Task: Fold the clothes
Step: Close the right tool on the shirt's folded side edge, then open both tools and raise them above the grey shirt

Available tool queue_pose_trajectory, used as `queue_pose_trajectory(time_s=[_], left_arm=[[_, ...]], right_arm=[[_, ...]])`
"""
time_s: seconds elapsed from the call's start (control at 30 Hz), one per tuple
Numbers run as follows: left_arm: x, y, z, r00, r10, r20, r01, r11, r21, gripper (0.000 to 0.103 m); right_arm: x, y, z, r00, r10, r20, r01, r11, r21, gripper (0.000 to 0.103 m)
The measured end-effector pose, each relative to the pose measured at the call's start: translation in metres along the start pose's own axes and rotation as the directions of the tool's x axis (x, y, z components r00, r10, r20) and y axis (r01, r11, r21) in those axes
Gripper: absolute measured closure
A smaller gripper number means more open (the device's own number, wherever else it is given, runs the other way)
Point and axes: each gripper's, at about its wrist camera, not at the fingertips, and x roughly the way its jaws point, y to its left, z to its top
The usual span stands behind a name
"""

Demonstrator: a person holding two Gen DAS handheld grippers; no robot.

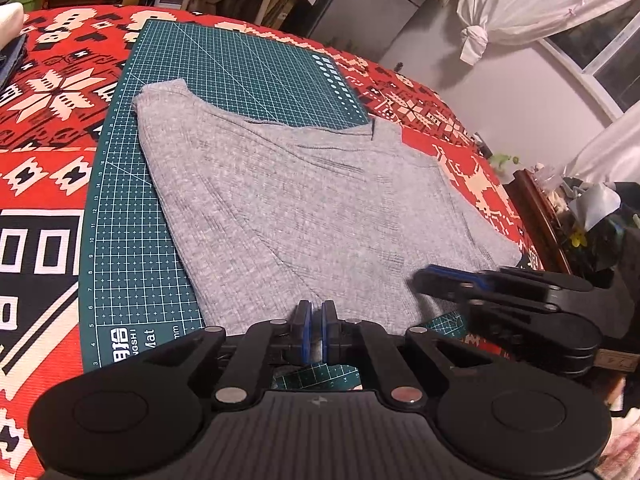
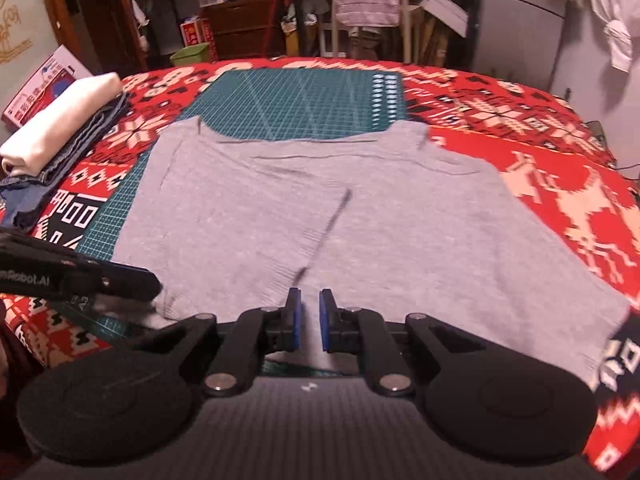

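Grey ribbed knit garment (image 2: 320,216): soft, light, limp; best pinched at near hem; left hand-held gripper (image 1: 316,330) and right hand-held gripper (image 2: 309,320) narrow, apparently gripping nothing.

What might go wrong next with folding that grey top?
The left gripper and right gripper both sit at the near hem of the grey top, jaws narrowly parted; they may pinch only one layer. One sleeve already lies folded across; lifting could undo it. The green cutting mat might shift.
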Motion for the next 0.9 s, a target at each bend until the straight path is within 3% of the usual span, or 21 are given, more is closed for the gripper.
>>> queue_pose_trajectory(time_s=[0.07,0.1,0.17,0.23,0.27,0.33,0.4,0.53,0.63,0.73,0.9], left_arm=[[-0.002,-0.004,0.001,1.000,0.019,0.004,-0.019,1.000,0.007,0.095],[-0.003,-0.006,0.001,1.000,0.030,0.009,-0.030,1.000,0.010,0.088],[-0.006,-0.010,0.002,0.998,0.050,0.024,-0.051,0.999,0.013,0.071],[-0.009,-0.016,0.003,0.997,0.070,0.038,-0.071,0.997,0.026,0.063],[-0.010,-0.019,0.003,0.996,0.083,0.045,-0.084,0.996,0.035,0.057],[-0.013,-0.025,0.003,0.992,0.107,0.060,-0.110,0.993,0.052,0.041],[-0.017,-0.031,0.003,0.989,0.127,0.077,-0.131,0.989,0.063,0.032],[-0.022,-0.042,0.000,0.973,0.204,0.106,-0.213,0.974,0.081,0.026],[-0.021,-0.052,-0.003,0.928,0.339,0.154,-0.358,0.926,0.122,0.026],[-0.018,-0.054,-0.004,0.920,0.366,0.140,-0.385,0.911,0.145,0.026],[-0.019,-0.056,-0.006,0.909,0.368,0.197,-0.402,0.899,0.176,0.026]], right_arm=[[-0.011,-0.003,-0.002,1.000,-0.011,0.018,0.011,1.000,-0.001,0.092],[-0.015,-0.003,-0.003,0.999,-0.020,0.025,0.020,1.000,-0.005,0.090],[-0.021,-0.001,-0.004,0.998,-0.040,0.040,0.040,0.999,-0.016,0.076],[-0.027,0.000,-0.005,0.997,-0.059,0.056,0.061,0.998,-0.025,0.054],[-0.030,0.001,-0.005,0.995,-0.069,0.067,0.071,0.997,-0.025,0.047],[-0.035,0.002,-0.006,0.992,-0.088,0.087,0.091,0.996,-0.026,0.021],[-0.040,0.002,-0.006,0.988,-0.107,0.108,0.111,0.993,-0.027,0.015],[-0.047,0.000,-0.007,0.986,-0.123,0.113,0.126,0.992,-0.019,0.001],[-0.050,-0.004,-0.010,0.987,-0.117,0.106,0.120,0.993,-0.019,0.001],[-0.051,-0.007,-0.014,0.982,-0.156,0.105,0.158,0.987,-0.011,0.000],[-0.055,-0.020,-0.020,0.977,-0.187,0.102,0.185,0.982,0.033,0.001]])
